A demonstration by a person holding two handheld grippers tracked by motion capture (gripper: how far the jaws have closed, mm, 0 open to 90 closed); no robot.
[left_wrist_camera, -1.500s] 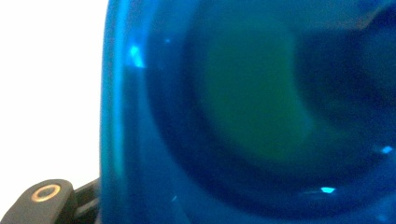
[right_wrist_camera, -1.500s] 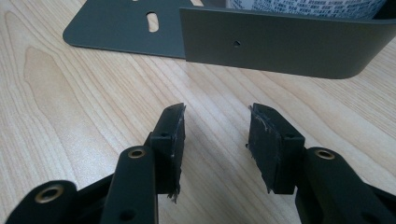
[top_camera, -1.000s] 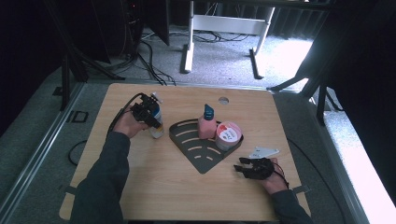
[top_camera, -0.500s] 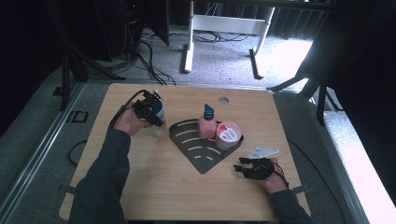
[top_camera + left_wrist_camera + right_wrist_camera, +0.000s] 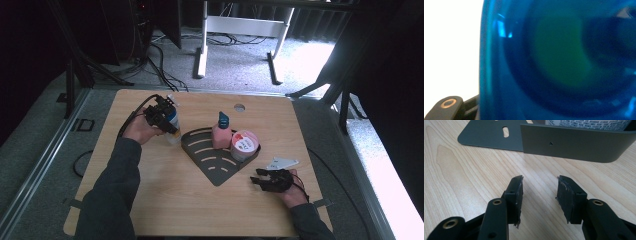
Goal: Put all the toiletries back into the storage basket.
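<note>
My left gripper (image 5: 164, 119) is at the table's left, shut on a pale container with a blue top (image 5: 173, 128), just left of the dark grey fan-shaped tray (image 5: 210, 164). In the left gripper view the blue translucent container (image 5: 559, 60) sits right against the camera, with one black jaw at the bottom left. A pink bottle with a blue cap (image 5: 221, 134) and a pink-lidded tub (image 5: 244, 145) stand in the tray. My right gripper (image 5: 261, 181) (image 5: 539, 187) rests open on the wood, nothing between its pads, facing the tray's wall (image 5: 574, 145).
The wooden table (image 5: 165, 200) has a round hole (image 5: 239, 107) near its far edge. Beyond the table are cables and a white frame's feet (image 5: 200, 55) on grey carpet. Bare wood lies in front of the tray and at the far right.
My left gripper has shifted slightly right with the blue-topped container, closer to the tray. The right gripper has stayed where it was.
</note>
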